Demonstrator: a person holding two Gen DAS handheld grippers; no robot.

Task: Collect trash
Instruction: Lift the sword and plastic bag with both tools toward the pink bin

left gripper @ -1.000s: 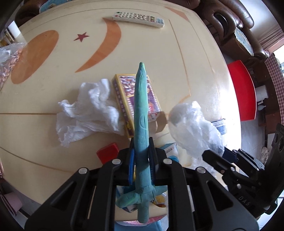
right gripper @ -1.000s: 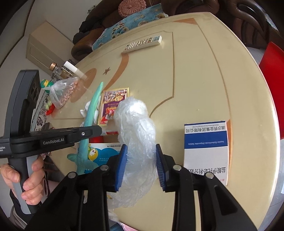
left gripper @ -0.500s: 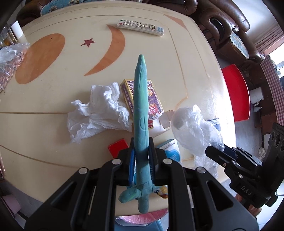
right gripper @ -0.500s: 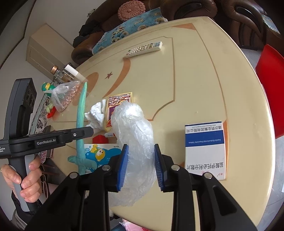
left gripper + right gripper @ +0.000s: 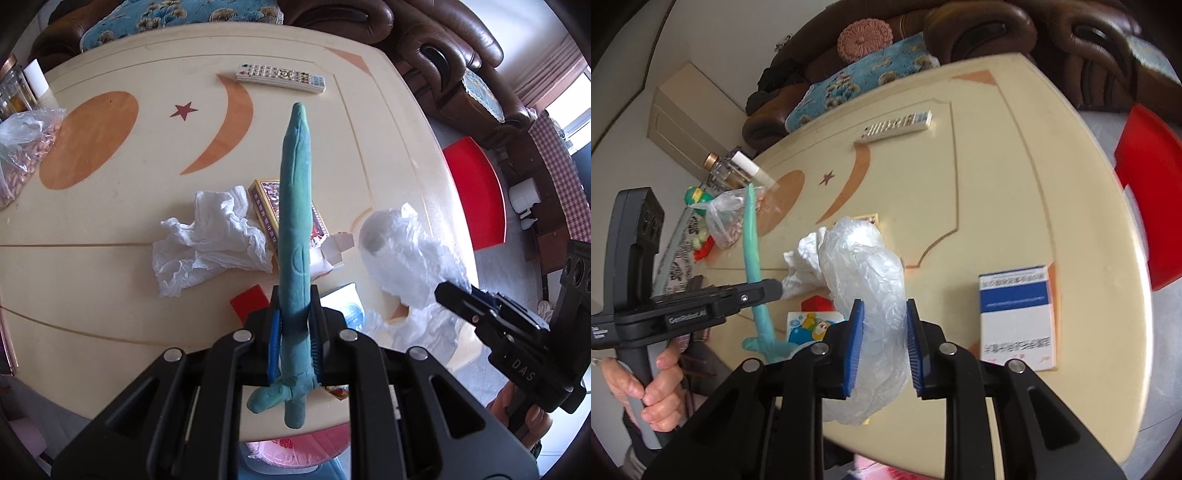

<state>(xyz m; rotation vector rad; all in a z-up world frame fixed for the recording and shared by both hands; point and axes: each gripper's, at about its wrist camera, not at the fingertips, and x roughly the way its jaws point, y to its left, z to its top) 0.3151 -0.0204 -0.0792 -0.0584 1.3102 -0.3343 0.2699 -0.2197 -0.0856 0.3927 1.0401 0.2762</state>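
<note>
L gripper clamped on teal toy sword, frame center. R gripper grasping crumpled plastic bag, lower center. Crumpled tissue on desk, center-left.

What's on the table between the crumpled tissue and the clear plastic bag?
In the left wrist view, the patterned card box lies between the crumpled tissue and the clear plastic bag.

Left wrist view looks forward and down over the table from its near edge, close in. Right wrist view faces likewise from the right. Both share the remote.
</note>
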